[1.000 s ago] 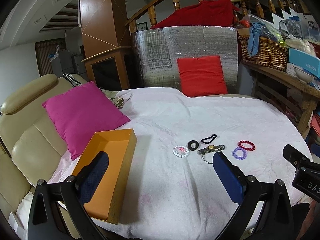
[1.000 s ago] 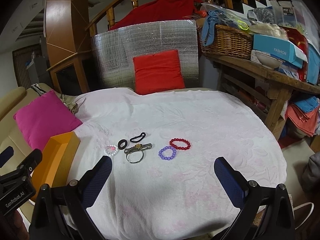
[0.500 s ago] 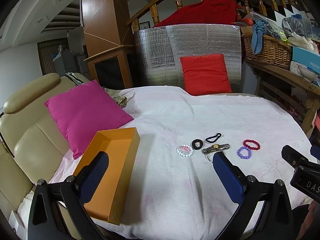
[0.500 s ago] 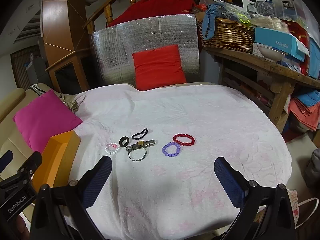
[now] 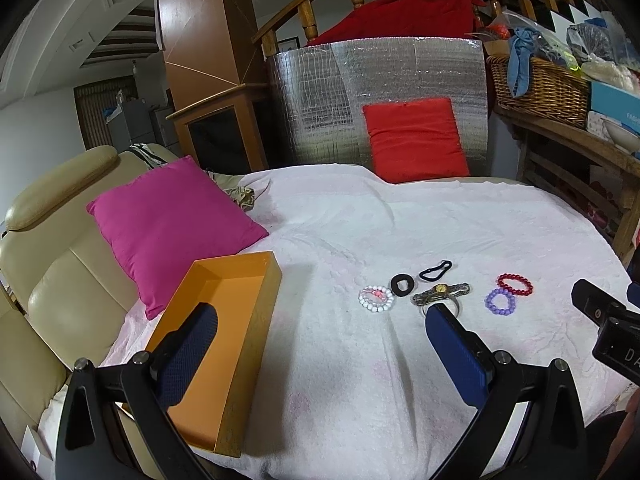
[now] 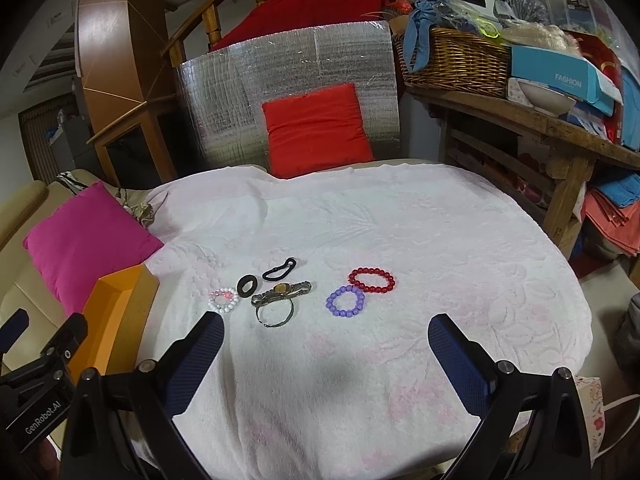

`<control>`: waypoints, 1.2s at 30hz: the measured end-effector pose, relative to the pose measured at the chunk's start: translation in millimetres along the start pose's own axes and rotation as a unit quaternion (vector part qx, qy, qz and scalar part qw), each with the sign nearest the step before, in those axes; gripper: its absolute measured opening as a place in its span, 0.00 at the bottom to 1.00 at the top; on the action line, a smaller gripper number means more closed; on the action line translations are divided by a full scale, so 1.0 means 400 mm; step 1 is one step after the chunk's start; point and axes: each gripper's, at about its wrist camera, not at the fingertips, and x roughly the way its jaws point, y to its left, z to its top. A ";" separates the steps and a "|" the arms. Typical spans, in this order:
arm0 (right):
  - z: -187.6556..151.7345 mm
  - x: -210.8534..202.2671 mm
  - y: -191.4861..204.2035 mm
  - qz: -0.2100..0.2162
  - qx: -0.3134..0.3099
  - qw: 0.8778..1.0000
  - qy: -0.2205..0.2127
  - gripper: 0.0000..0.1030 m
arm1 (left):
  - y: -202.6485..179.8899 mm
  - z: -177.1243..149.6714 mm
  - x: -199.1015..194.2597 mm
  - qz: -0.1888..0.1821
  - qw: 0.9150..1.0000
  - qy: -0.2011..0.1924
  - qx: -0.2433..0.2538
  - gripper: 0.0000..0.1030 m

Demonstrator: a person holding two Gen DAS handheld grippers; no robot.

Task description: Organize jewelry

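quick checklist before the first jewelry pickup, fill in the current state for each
1. Left gripper open, holding nothing: ok.
2. Right gripper open, holding nothing: ok.
3. Orange box open on top, no jewelry seen inside: ok.
4. Pieces lying separate: not ok. The purple bead bracelet seems to touch the red bead bracelet, and the watch lies over a thin metal bangle.
5. White bead bracelet, nearest the box, apart from the black ring: ok.
6. Black hair tie snagged on the white blanket: cannot tell.
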 end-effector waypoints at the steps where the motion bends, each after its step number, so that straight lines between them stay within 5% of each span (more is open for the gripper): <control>1: 0.002 0.011 -0.002 0.001 0.000 1.000 0.001 1.00 | -0.001 0.000 0.008 0.001 1.000 0.001 0.003 1.00; 11: -0.005 0.162 -0.118 0.065 0.012 0.998 0.017 1.00 | -0.014 -0.044 0.218 -0.051 0.998 -0.010 0.041 1.00; 16: -0.005 0.259 -0.153 0.098 0.023 0.994 0.050 1.00 | -0.001 -0.067 0.355 -0.085 0.995 0.032 0.026 1.00; 19: -0.003 0.315 -0.137 0.118 0.014 0.990 0.072 0.92 | 0.025 -0.074 0.417 -0.077 0.996 0.046 0.001 1.00; 28: -0.024 0.498 0.011 0.175 -0.037 0.972 0.150 0.91 | 0.049 -0.072 0.508 -0.034 0.997 0.069 -0.007 1.00; 36: -0.047 0.630 0.113 0.174 -0.071 0.962 0.196 0.91 | 0.085 -0.076 0.563 -0.019 0.995 0.099 -0.021 1.00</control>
